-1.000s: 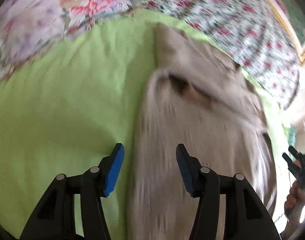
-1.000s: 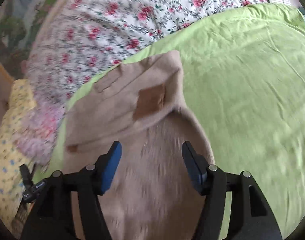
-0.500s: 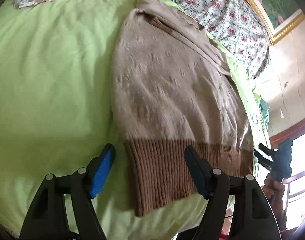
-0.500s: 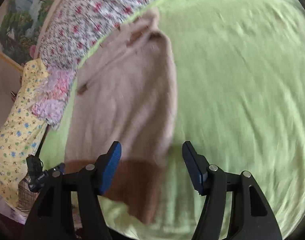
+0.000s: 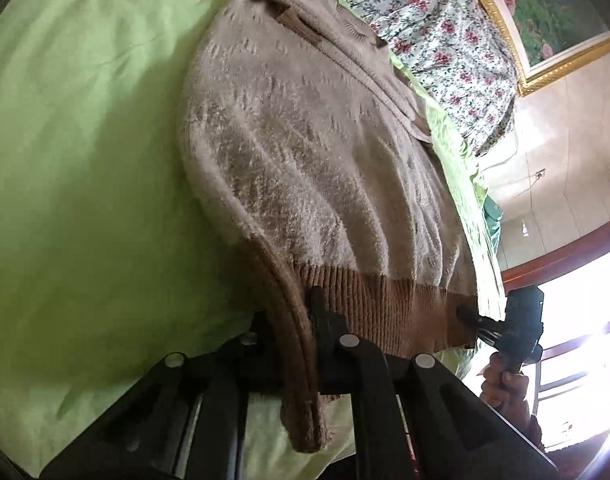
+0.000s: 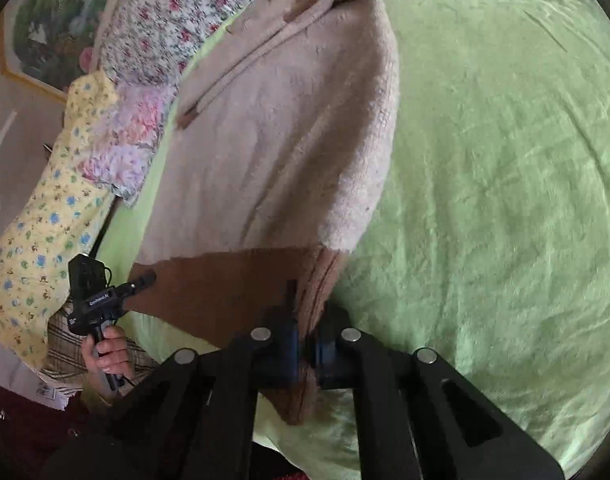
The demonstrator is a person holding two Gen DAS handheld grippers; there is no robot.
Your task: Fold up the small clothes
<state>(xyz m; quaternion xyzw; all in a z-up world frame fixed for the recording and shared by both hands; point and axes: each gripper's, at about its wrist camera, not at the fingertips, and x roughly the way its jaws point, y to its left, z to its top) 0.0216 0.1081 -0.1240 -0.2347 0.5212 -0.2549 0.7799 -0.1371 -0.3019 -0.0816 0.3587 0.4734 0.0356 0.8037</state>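
A fuzzy beige sweater point(image 5: 305, 152) with a brown ribbed hem lies on a green blanket point(image 5: 73, 184), sleeves folded in. My left gripper point(image 5: 293, 320) is shut on the hem's left corner. My right gripper point(image 6: 307, 320) is shut on the hem's other corner; the sweater point(image 6: 273, 152) stretches away from it across the green blanket point(image 6: 505, 184). Each view shows the other gripper at the far hem corner, the right gripper point(image 5: 465, 316) in the left wrist view and the left gripper point(image 6: 147, 280) in the right wrist view.
A floral bedspread point(image 5: 445, 28) lies beyond the blanket, below a gold-framed picture point(image 5: 545, 12). Yellow and pink printed clothes point(image 6: 57, 216) are piled at the bed's side. The bed edge is just below both grippers. A bright window point(image 5: 577, 340) is at the right.
Both grippers moved down to the sweater's brown hem and closed on its two corners; half a second ago both were open above it.
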